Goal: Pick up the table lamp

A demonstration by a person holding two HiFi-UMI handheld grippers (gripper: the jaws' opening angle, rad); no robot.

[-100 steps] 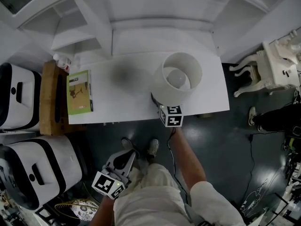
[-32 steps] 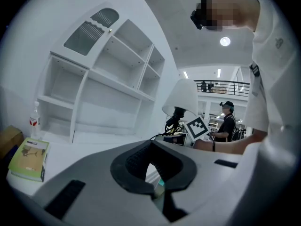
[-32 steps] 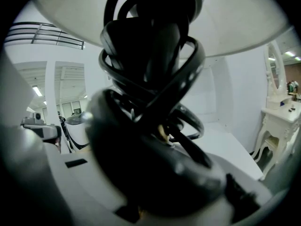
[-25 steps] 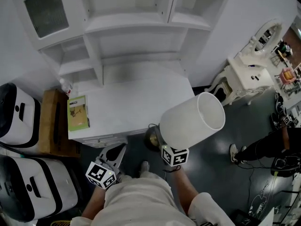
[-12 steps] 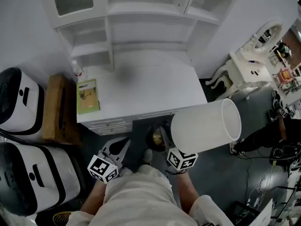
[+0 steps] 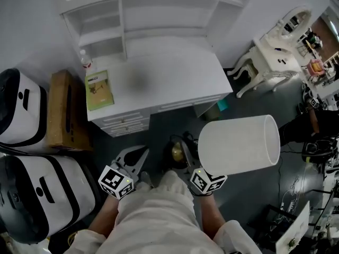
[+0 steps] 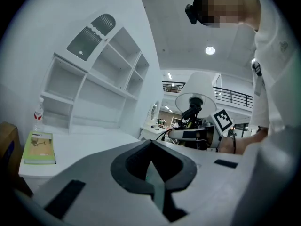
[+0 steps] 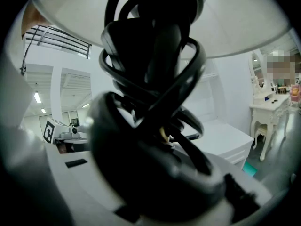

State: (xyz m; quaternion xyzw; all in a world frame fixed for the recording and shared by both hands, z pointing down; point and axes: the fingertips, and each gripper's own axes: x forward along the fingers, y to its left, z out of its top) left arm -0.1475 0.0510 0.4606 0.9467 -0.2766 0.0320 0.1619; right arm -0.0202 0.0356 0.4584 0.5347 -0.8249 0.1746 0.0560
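book (image 6: 99, 90): on desk (image 6: 175, 73), left | bottle (image 6: 83, 60): behind book | lamp (image 6: 238, 144): right, off desk

Bright, even light from a ceiling light (image 7: 210, 50); fisheye gripper views darken at corners, table lamp (image 8: 150, 102) blurred close-up.

no legible text; book (image 6: 99, 89) cover print unreadable

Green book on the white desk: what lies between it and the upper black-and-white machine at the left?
A brown box stands between the green book and the machine; the head view shows it.
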